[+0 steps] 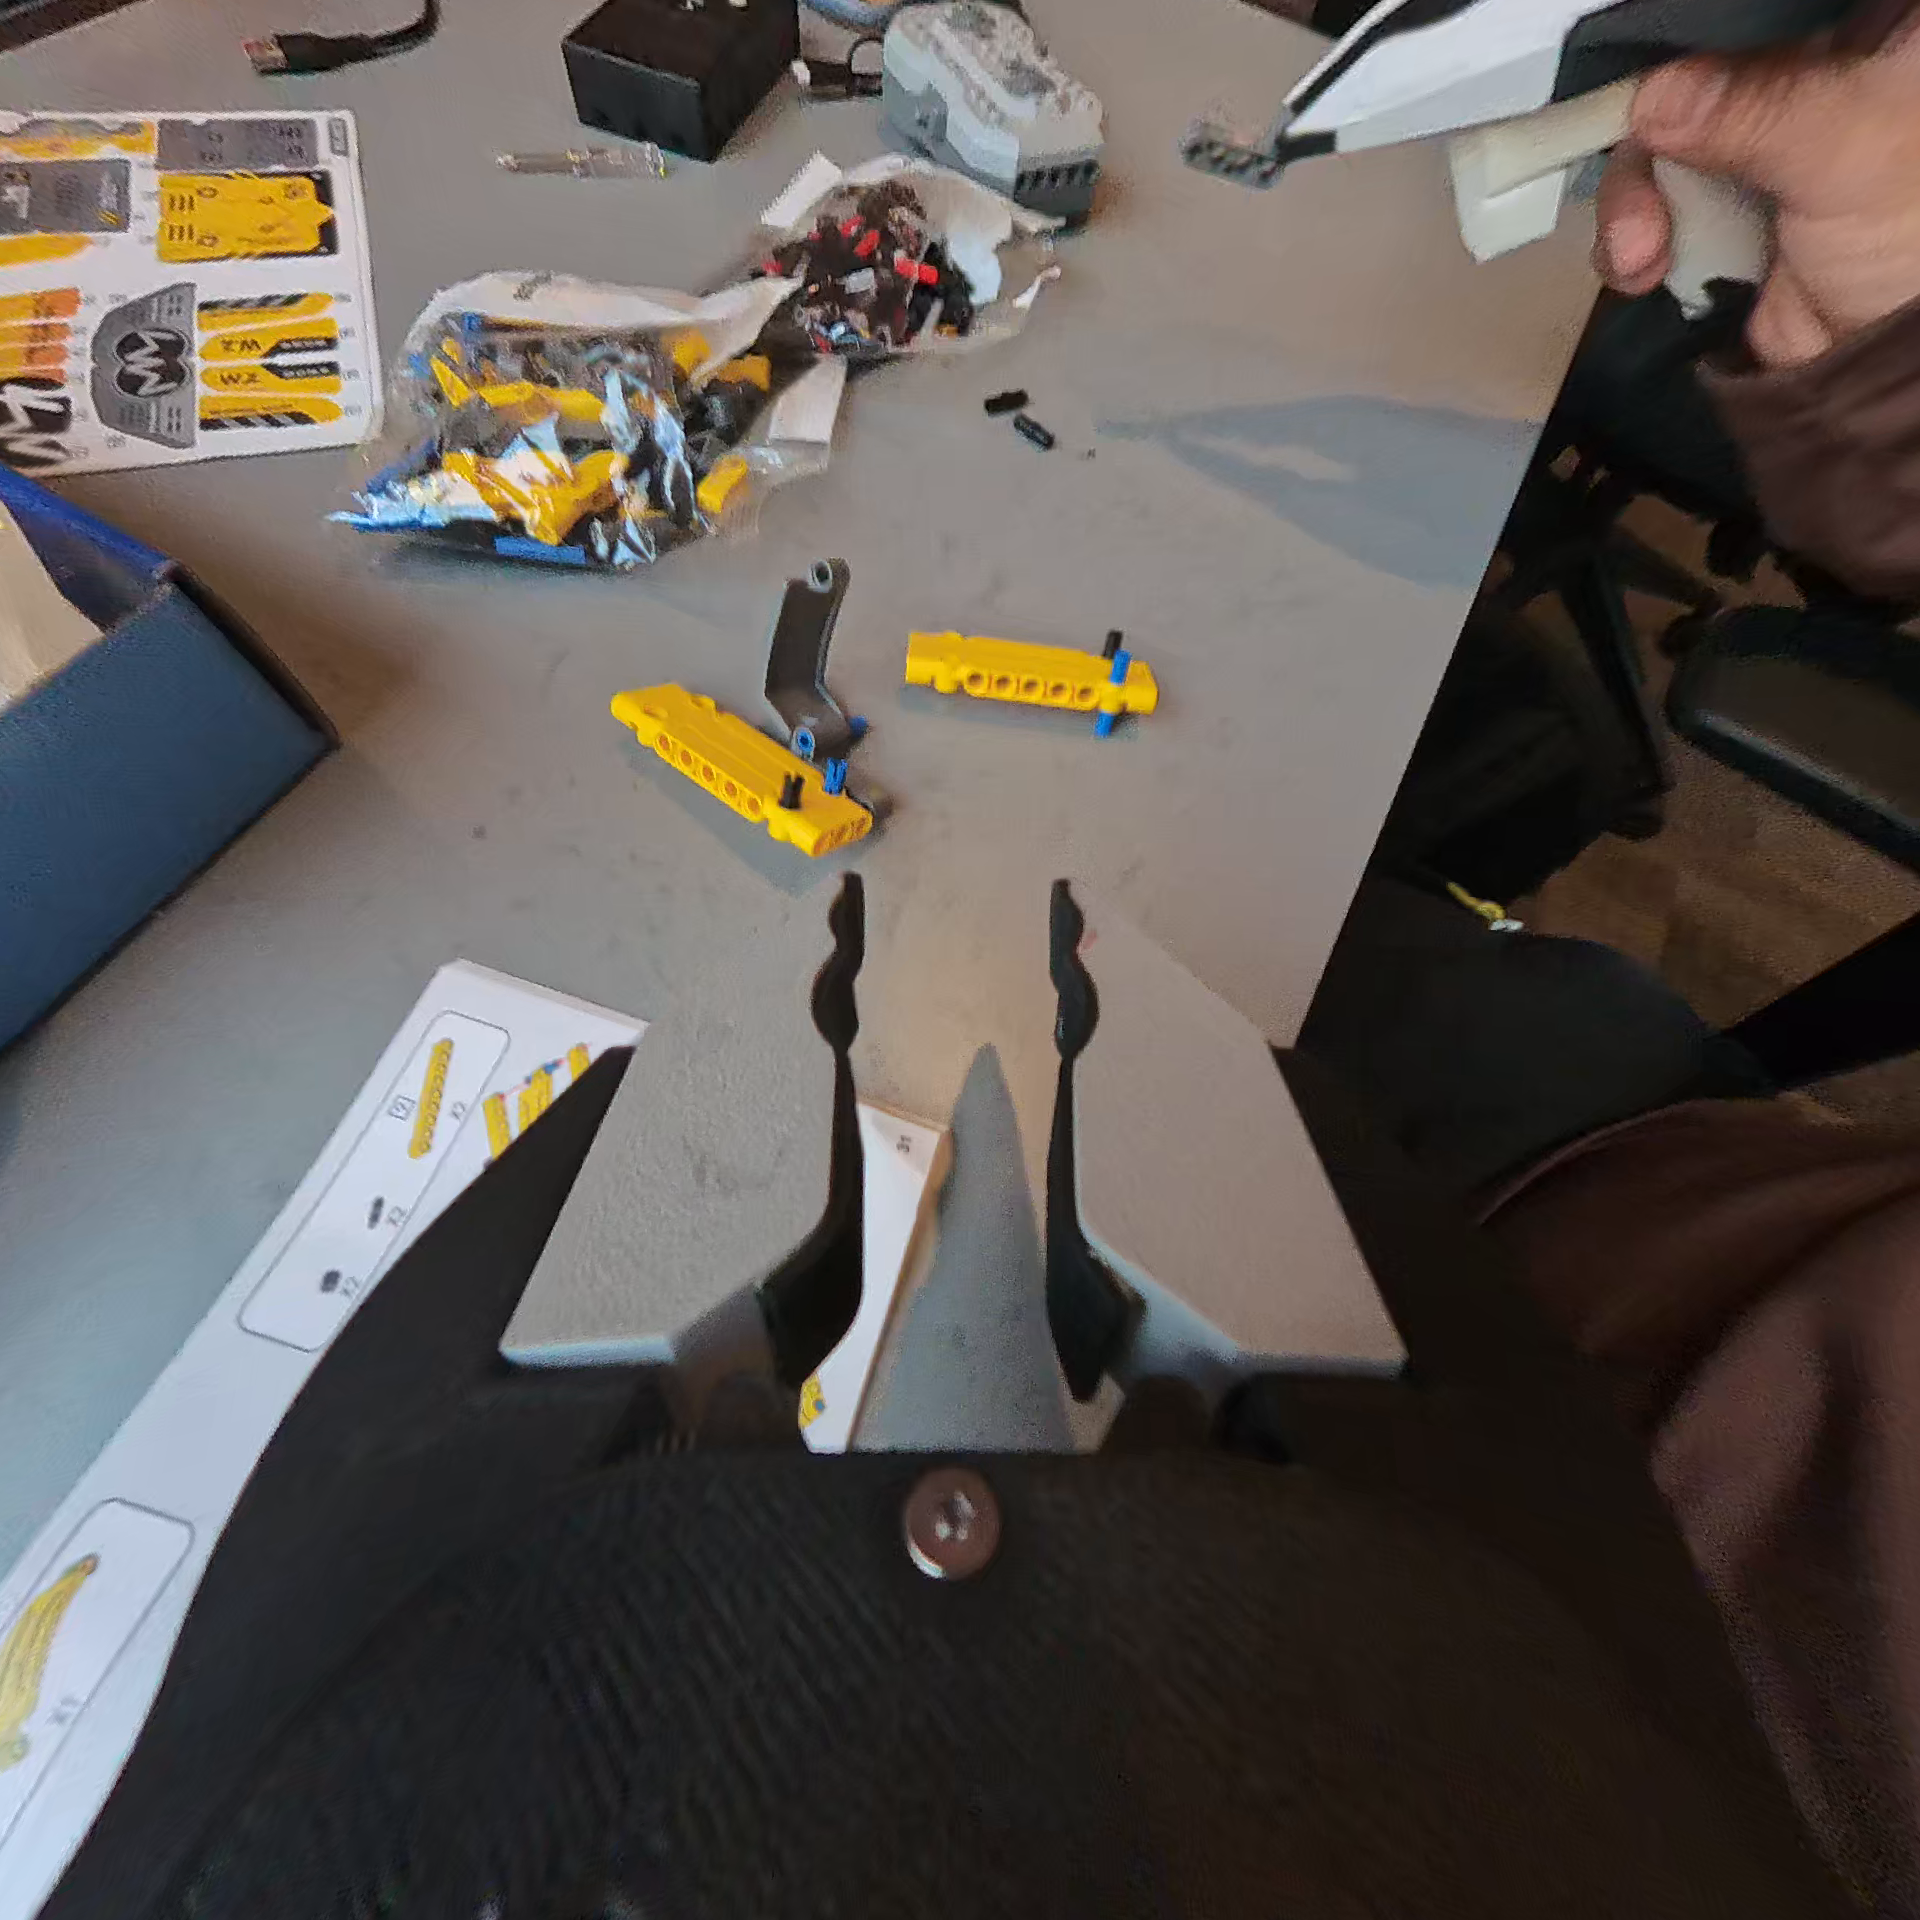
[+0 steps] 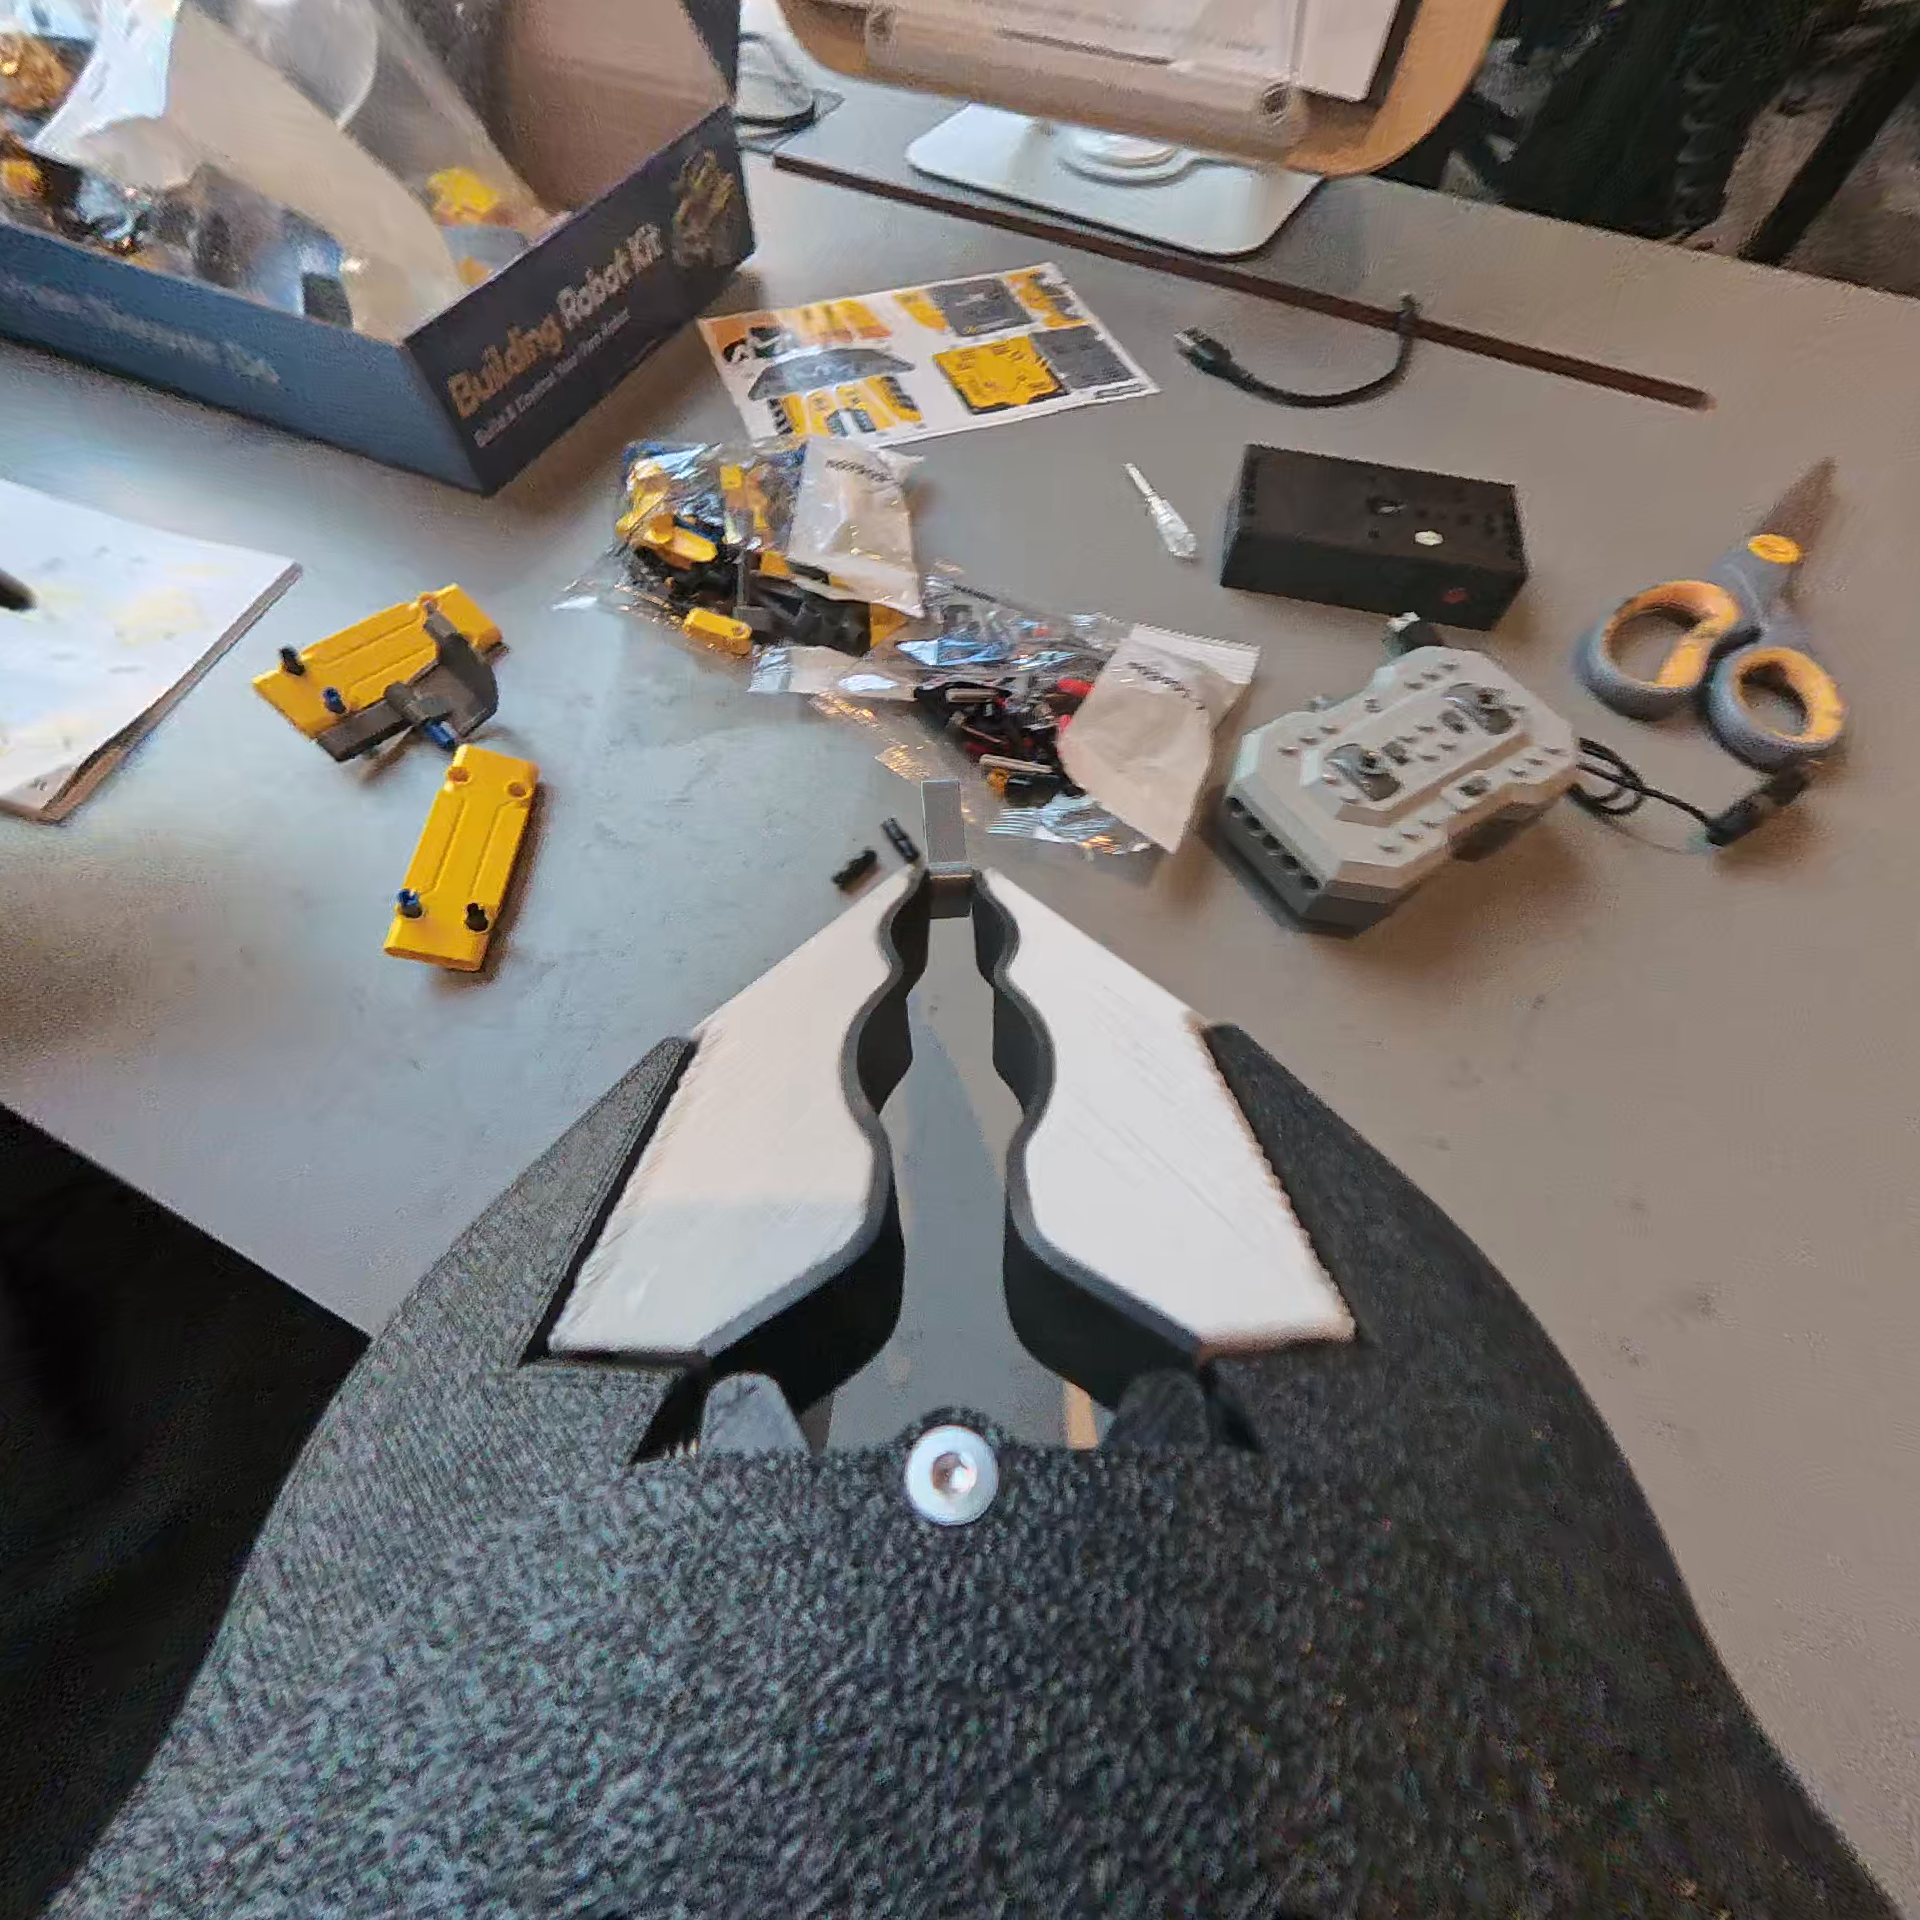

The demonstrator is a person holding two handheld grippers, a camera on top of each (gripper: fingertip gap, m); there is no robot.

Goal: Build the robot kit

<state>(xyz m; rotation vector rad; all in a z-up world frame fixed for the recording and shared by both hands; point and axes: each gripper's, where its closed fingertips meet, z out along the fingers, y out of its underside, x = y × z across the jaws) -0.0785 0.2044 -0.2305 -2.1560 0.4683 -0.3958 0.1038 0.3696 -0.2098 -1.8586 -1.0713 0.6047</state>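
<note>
Left tool (image 1: 956,888) is hanging over the bench (image 1: 1247,582) with its jaws spread fairly wide and nothing between them. The closest thing to it is a yellow panel (image 1: 738,769) just past the tips, which has a dark grey bent piece (image 1: 805,655) pinned onto it plus a couple of blue and black pins sticking up. A second yellow panel (image 1: 1029,681) lies a bit to the right of that, apart from the first, with its own blue pin through one end. The right tool (image 2: 948,883) is pinched down narrow on a small grey beam (image 2: 948,842), held up off the bench over by the parts bags. Two loose black pins (image 2: 878,852) sit on the bench just left of its tips. So there are only a couple of little sub-builds so far. Most of the parts sit in the yellow-and-blue bag (image 1: 561,436) and the black-and-red bag (image 1: 883,260), both torn open. The grey hub (image 2: 1392,769), black battery-looking box (image 2: 1371,535) and sticker sheet (image 2: 925,353) all lie separate, joined to nothing. The instruction booklet (image 1: 416,1195) lies open under the left tool, the blue kit box (image 2: 436,353) is off to the side, and the scissors (image 2: 1714,665) are at the far right.
</note>
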